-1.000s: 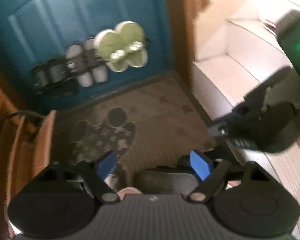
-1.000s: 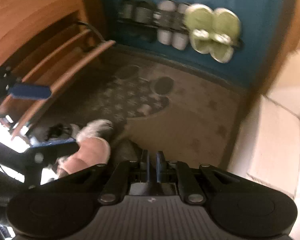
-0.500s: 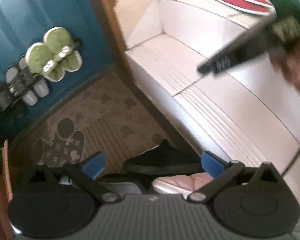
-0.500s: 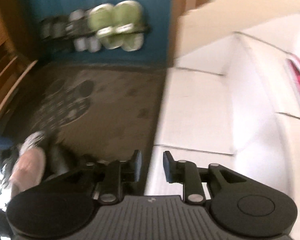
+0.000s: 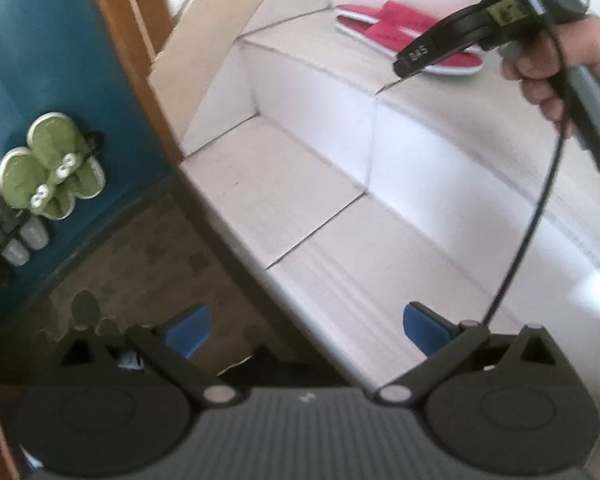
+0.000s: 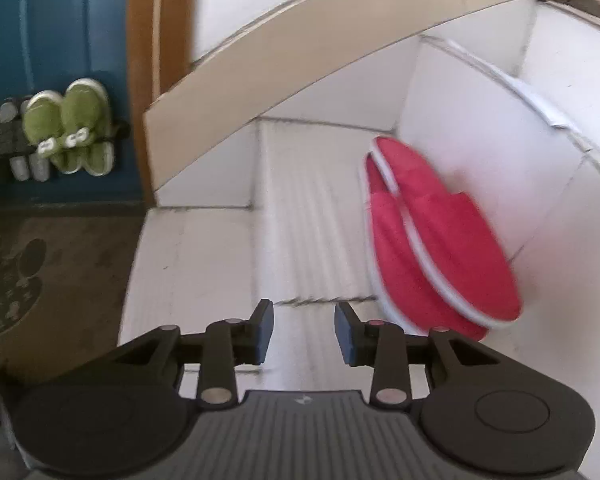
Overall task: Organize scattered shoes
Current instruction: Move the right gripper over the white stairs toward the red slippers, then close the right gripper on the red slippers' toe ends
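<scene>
Red slippers (image 6: 432,232) lie paired on the second white step (image 6: 312,184). My right claw (image 6: 303,332) hovers just beside them, partly spread, empty. My left claw (image 5: 306,330) gapes wide, empty.

Red slippers (image 6: 436,236) paired on white step (image 6: 300,208), right gripper (image 6: 303,330) fingers parted, empty

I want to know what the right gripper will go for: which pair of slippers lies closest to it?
The red slippers on the white stair step, just beyond the right gripper. The green pair hangs farther off, on the blue door's rack.
</scene>
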A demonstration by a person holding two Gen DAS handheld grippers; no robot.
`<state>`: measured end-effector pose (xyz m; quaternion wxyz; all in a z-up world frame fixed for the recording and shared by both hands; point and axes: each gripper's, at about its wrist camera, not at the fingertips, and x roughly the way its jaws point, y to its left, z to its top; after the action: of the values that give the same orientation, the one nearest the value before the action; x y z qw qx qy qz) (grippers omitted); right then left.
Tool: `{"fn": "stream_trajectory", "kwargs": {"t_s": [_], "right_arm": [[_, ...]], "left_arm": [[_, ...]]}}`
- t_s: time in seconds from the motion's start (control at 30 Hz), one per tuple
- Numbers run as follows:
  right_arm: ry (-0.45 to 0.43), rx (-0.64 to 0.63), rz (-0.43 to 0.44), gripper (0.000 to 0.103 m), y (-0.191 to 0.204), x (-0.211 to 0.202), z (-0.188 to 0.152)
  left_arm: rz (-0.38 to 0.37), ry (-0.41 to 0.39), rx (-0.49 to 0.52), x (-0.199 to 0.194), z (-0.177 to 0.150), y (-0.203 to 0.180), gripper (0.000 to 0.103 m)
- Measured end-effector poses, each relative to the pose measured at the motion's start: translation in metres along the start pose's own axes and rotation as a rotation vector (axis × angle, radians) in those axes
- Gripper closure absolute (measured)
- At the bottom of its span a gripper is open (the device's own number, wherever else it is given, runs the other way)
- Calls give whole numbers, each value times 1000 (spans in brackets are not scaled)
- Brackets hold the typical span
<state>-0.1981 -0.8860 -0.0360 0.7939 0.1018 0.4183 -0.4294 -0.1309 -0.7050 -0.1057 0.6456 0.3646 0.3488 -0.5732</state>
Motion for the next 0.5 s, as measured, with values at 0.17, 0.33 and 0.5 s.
{"fn": "stream_trajectory", "kwargs": {"t_s": [0.17, 0.33, 0.5], "right_arm": [[-32, 2, -66, 63, -27, 4, 9], [-22, 85, -132, 60, -61, 17, 19], [18, 100, -150, 59, -76, 40, 22]], "left_arm": [[-6, -44, 5, -6, 21, -9, 0], [22, -72, 24, -13, 45, -19, 0], [44, -61, 51, -8, 54, -30, 0]]}}
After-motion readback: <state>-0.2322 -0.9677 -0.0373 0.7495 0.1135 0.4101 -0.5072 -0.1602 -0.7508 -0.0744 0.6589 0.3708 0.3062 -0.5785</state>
